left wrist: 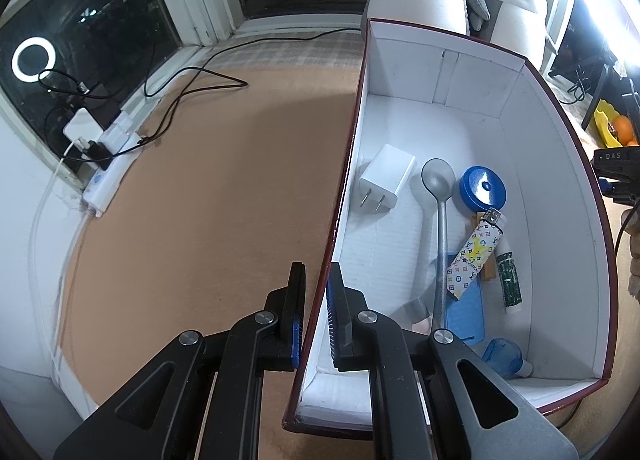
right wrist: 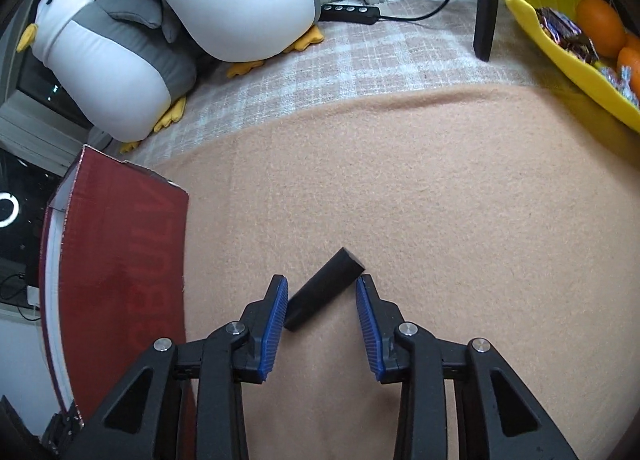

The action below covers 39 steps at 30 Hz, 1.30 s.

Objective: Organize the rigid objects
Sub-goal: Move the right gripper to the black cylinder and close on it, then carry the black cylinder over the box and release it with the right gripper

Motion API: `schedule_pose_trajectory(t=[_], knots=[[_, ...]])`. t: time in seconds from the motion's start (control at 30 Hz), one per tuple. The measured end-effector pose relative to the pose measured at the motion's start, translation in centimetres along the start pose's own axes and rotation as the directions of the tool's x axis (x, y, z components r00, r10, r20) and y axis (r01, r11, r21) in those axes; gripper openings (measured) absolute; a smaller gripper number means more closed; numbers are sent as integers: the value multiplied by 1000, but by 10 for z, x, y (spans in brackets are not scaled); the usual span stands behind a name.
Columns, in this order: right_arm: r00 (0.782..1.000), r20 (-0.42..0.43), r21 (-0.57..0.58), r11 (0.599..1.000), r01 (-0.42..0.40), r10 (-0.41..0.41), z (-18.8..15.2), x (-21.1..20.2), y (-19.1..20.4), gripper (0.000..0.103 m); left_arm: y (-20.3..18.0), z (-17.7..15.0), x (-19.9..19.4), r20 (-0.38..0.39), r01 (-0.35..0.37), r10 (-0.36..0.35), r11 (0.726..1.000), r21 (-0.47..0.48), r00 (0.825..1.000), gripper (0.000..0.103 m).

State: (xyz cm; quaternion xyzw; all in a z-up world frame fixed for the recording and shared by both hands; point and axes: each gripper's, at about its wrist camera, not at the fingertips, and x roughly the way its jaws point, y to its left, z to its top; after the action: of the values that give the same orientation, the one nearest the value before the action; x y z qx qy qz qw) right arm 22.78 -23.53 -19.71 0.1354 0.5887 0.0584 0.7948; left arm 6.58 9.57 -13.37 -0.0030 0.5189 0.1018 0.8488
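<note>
Two views recorded. Left wrist view: the left gripper (left wrist: 316,312) straddles the left wall of the box (left wrist: 340,196) near its near-left corner, one finger outside and one inside, the pads close against the wall; it appears clamped on it. The box stands on a tan blanket (left wrist: 200,200). This view alone shows the box interior: a charger (left wrist: 382,184) toward the left wall, a spoon (left wrist: 440,228) lying lengthwise at mid-floor, a blue cap (left wrist: 482,188) beside the spoon bowl, a patterned lighter (left wrist: 476,256) leaning across a blue pad (left wrist: 468,312), a green tube (left wrist: 509,278) by the right wall, and a blue item (left wrist: 502,356) at the near-right corner, kind not determinable. A power strip (left wrist: 108,164) with cables lies at the blanket's left edge, below a window.

Right wrist view: the right gripper (right wrist: 322,322) is spread wide with nothing held. A black block (right wrist: 324,288) lies diagonally on the blanket (right wrist: 440,200) between the fingers, its near end just beside the left pad; contact cannot be confirmed. Only the box's red outer wall (right wrist: 124,268) shows here, at left. Two plush penguins (right wrist: 160,32) sit past the blanket's far edge; a yellow tray (right wrist: 560,52) with oranges sits at far right.
</note>
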Motion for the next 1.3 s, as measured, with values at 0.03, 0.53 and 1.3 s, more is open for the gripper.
schedule_pose_trajectory(t=[0.03,0.53,1.3], knots=[[1000,1,-10,1000,9,-9,1,1,2,31,0,0,0,0,-1,1,1000,1,1000,9],[993,19,-146,983,115,-114,6,11,20,15,4,0,3,-5,34,-34,999,-25,999,9],[987,143,-185,978,97,-70,-38,-63,38,15,17,-6,-1,30,130,-129,991,-42,991,9]])
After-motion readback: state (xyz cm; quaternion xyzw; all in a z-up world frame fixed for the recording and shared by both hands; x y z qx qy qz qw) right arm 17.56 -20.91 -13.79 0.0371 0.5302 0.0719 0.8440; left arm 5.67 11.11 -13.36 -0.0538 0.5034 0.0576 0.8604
